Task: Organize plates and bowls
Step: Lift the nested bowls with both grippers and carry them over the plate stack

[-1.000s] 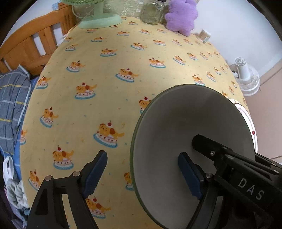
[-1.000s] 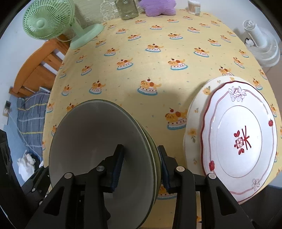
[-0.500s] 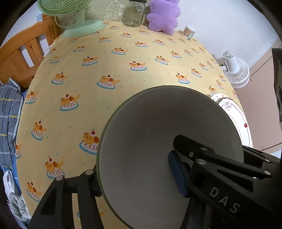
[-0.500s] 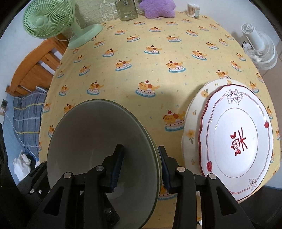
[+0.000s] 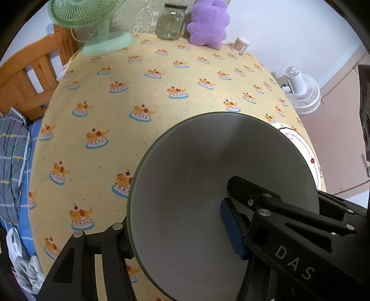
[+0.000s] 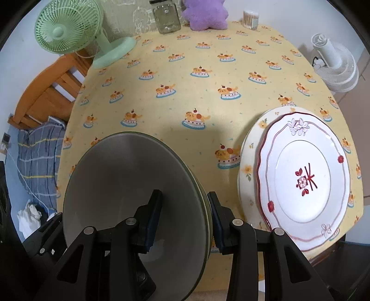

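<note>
Straddling both grippers' jaws — the grey bowl's point(image 6: 129, 185) rim.

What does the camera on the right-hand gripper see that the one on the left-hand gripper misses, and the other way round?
Only the right wrist view shows the whole red-patterned plate stacked on a cream plate, a second green rim nested under the bowl, and the right gripper clamping those rims.

Only the left wrist view shows the left gripper astride the bowl's opposite rim, one finger inside.

Both show the grey bowl, yellow tablecloth, green fan, glass jar, purple plush and white fan.
</note>
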### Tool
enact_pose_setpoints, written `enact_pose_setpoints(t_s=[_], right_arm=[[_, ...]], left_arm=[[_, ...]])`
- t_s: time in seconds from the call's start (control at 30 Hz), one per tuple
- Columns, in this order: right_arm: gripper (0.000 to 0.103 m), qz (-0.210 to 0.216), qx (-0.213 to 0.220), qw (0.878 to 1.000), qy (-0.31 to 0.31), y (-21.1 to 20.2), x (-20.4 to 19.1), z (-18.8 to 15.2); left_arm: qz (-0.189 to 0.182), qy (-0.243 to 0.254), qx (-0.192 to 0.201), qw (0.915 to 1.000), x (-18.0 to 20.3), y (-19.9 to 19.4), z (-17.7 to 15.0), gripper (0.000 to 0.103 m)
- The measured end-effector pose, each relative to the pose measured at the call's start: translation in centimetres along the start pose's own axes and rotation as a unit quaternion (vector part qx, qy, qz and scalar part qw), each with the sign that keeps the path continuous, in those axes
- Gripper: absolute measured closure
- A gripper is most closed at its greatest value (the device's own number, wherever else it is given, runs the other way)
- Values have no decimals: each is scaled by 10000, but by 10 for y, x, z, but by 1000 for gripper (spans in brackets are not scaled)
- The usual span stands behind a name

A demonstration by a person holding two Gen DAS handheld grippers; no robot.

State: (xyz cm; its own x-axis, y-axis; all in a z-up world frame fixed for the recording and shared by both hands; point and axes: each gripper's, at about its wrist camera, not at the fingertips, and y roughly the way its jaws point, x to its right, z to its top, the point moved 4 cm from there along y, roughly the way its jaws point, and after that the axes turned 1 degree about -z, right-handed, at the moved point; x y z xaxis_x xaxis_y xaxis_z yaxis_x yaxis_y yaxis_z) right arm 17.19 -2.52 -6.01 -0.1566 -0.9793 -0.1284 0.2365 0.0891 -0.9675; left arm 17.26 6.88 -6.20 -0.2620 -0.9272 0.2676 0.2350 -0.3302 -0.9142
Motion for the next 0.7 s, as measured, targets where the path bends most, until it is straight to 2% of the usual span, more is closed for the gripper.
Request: enact_pose_setpoints(t_s=[0.17,0.33,0.7], right_arm=[[60,-11,118,9999,78,-15,-6,-3],[60,42,195,9998,81,-23,-9,-7],[60,296,357,9989,-35,-38,14,-5]], left_arm=[[-5,68,23,10000,0,-13,0,42],[189,196,184,9995,4,-23,-1,43],[434,74,385,9983,34,-27,0,43]])
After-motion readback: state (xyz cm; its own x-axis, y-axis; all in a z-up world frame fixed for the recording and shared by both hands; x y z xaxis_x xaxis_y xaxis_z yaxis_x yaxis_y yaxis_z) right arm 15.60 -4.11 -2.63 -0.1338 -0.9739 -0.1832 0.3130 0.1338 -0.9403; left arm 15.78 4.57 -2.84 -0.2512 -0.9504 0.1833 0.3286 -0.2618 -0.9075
